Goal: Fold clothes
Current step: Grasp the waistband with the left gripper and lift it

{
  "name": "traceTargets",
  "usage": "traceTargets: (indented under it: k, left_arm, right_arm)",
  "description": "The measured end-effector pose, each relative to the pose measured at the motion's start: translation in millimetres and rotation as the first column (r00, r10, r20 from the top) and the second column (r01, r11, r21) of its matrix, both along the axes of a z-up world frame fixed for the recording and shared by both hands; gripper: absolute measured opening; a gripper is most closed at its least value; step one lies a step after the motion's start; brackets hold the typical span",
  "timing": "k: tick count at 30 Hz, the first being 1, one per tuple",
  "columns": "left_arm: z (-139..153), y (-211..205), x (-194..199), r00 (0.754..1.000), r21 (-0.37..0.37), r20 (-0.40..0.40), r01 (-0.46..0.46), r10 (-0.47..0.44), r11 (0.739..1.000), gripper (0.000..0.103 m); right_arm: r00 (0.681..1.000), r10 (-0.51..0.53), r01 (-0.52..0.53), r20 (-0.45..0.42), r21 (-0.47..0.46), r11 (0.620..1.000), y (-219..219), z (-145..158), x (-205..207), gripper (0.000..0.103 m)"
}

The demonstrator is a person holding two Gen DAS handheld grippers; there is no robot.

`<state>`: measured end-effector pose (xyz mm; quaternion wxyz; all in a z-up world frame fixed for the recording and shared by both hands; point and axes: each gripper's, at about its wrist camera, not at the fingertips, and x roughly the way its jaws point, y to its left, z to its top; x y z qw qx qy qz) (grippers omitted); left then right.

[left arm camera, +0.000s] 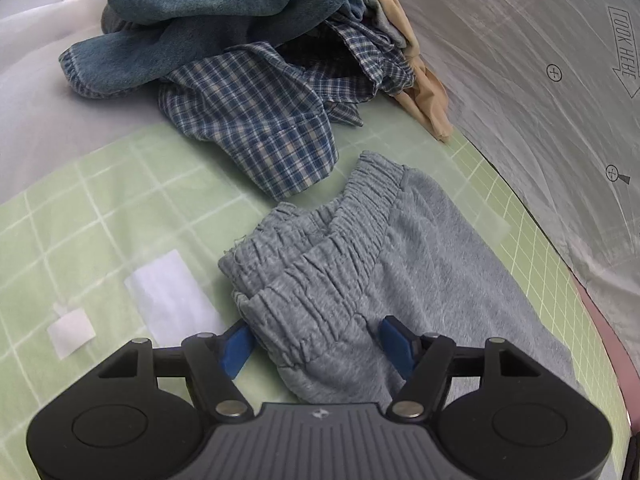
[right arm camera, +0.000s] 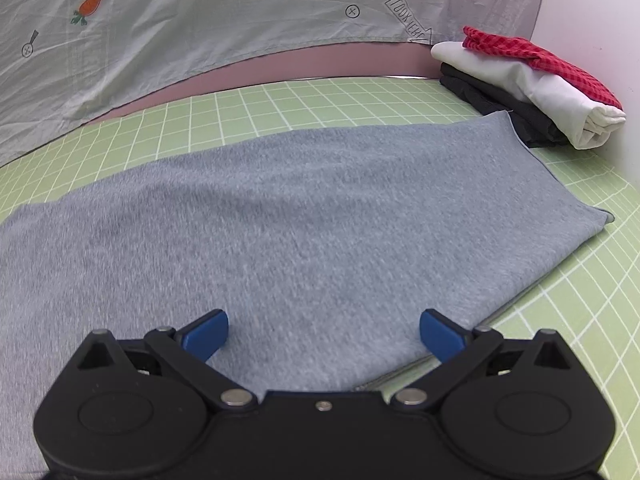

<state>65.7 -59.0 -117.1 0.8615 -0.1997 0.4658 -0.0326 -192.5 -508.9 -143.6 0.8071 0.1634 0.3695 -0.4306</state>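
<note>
one grey sweatpants [left arm camera: 360, 264], flat, ruched waistband

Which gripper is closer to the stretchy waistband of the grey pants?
Left. The left gripper has its open jaws on either side of the waistband. The right gripper hovers open over the plain grey pants leg; no waistband shows in its view.

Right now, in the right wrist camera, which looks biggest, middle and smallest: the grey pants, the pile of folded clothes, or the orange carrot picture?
1. Grey pants, though they're nearest the camera.
2. Pile of folded clothes.
3. Carrot picture.
</note>
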Motion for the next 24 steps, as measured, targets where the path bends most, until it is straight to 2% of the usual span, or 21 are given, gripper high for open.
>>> traceTargets:
  k: [1,3,4,7,9,11,14,16,18,21,24]
  left_arm:
    - [0.0,0.9,2.4,1.0,0.007,0.009,0.009,-0.009,1.0,0.034]
    - [0.7,7.7,4.1,0.999,-0.014,0.032,0.023,-0.023,1.0,0.02]
    - [3.5,13.8,2.3,0.998,-0.037,0.061,0.026,-0.024,0.999,0.016]
    - [12.0,37.5,-5.5,0.991,-0.114,0.136,0.027,-0.011,0.993,0.016]
    - [2.8,54.4,-6.4,0.995,-0.172,0.084,-0.031,0.046,0.985,0.018]
    - [-11.8,63.3,-5.9,0.997,-0.187,0.005,-0.074,0.077,0.98,0.02]
    - [-12.4,60.5,-10.4,0.998,-0.177,0.009,-0.057,0.06,0.983,0.027]
    - [-7.3,54.3,-11.1,0.998,-0.156,0.024,-0.052,0.056,0.986,0.052]
    - [-5.0,52.4,-8.8,0.997,-0.162,0.036,-0.067,0.074,0.985,0.067]
    - [-5.3,53.7,-1.9,0.992,-0.175,0.029,-0.114,0.121,0.978,0.069]
    - [-4.6,49.0,5.0,0.992,-0.126,0.027,-0.117,0.121,0.985,0.073]
  right_arm:
    - [1.0,-0.006,0.006,-0.002,-0.008,1.0,2.8,-1.0,0.9,0.103]
    - [1.0,-0.021,0.021,0.0,-0.027,0.999,7.9,-2.4,2.0,0.103]
    - [1.0,-0.028,0.028,0.004,-0.028,0.999,8.9,-2.5,1.2,0.103]
    - [0.999,-0.045,0.045,0.018,-0.021,0.999,8.6,-3.5,-1.6,0.103]
    - [0.999,-0.049,0.05,0.024,-0.02,0.999,8.5,-4.3,-2.8,0.103]
    - [0.998,-0.056,0.056,0.027,-0.015,0.998,8.0,-4.1,-3.6,0.103]
    - [0.998,-0.058,0.059,0.018,-0.012,0.998,7.3,-2.9,-4.2,0.103]
    - [0.998,-0.058,0.059,0.018,-0.017,0.998,7.8,-3.5,-4.5,0.103]
    - [0.998,-0.06,0.061,0.027,-0.015,0.998,7.2,-4.5,-5.9,0.103]
    - [0.998,-0.061,0.061,0.035,-0.007,0.998,6.3,-5.1,-7.1,0.103]
    - [0.998,-0.057,0.057,0.036,-0.002,0.998,6.7,-5.0,-7.3,0.103]
